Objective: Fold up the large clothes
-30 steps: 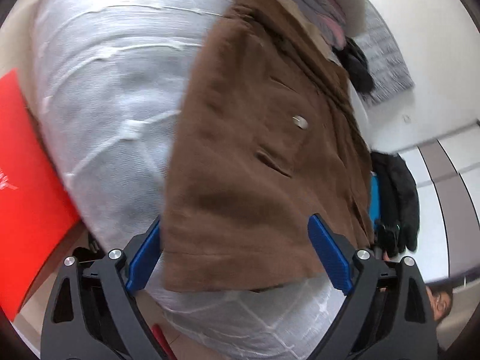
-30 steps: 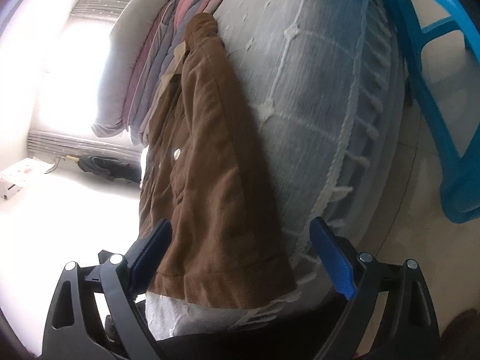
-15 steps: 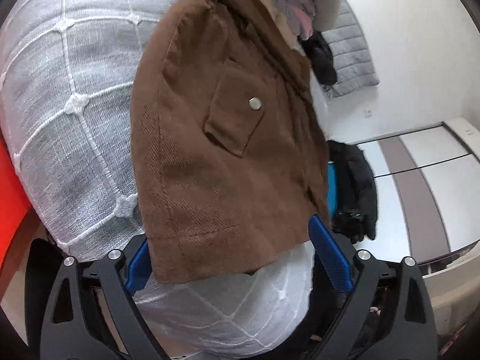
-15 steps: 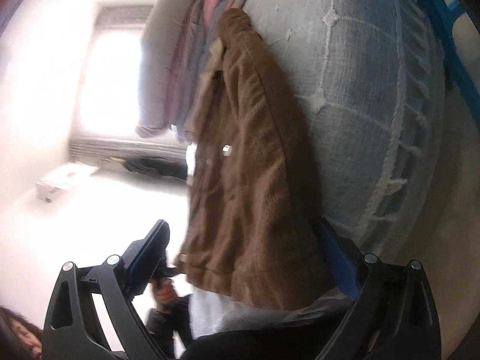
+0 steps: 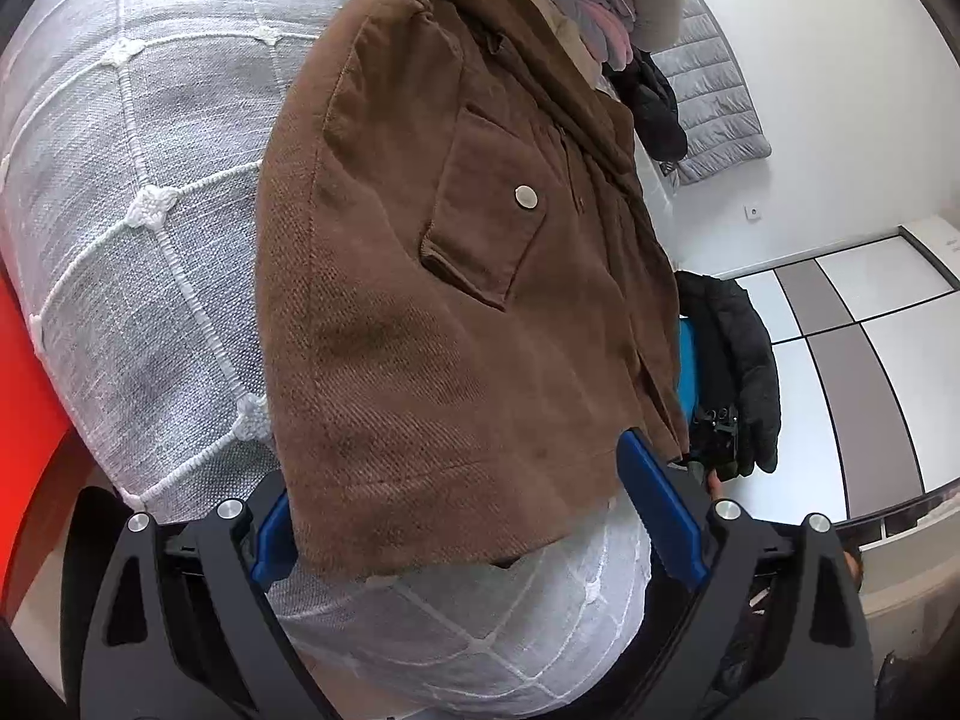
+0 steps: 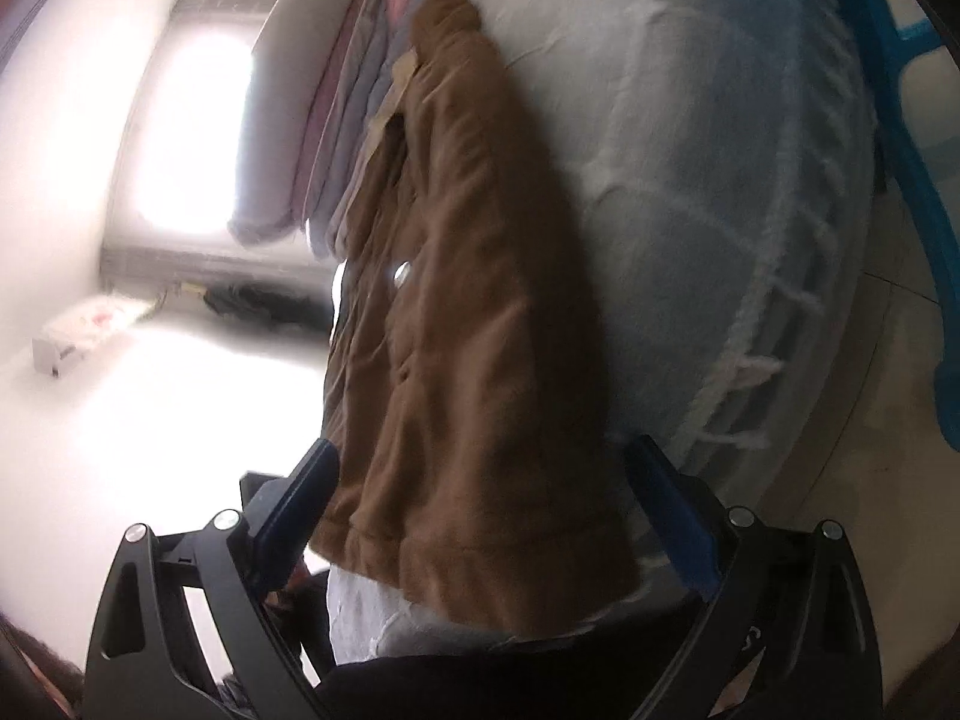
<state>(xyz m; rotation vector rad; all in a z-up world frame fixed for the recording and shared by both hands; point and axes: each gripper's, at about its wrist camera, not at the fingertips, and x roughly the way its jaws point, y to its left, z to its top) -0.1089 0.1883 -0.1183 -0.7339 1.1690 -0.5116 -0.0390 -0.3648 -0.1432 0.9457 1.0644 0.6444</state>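
Note:
A brown corduroy jacket point(image 5: 456, 300) lies on a bed with a white-grey quilted cover point(image 5: 138, 228); a flap pocket with a metal snap point(image 5: 526, 197) faces up. My left gripper point(image 5: 474, 516) is open, its blue pads either side of the jacket's bottom hem. In the right wrist view the same jacket point(image 6: 474, 324) lies along the cover point(image 6: 708, 180), and my right gripper point(image 6: 480, 516) is open with its pads straddling the hem's other corner. That view is blurred.
Folded clothes point(image 5: 588, 6) are stacked beyond the jacket's collar. A black coat point(image 5: 738, 360) hangs to the right, a grey padded garment point(image 5: 714, 102) on the wall. A red surface point(image 5: 24, 396) is at the left. A blue plastic chair point(image 6: 900, 120) stands right of the bed.
Both grippers have come closer to the jacket's bottom hem, which now sits between their open pads. The jacket itself has not moved.

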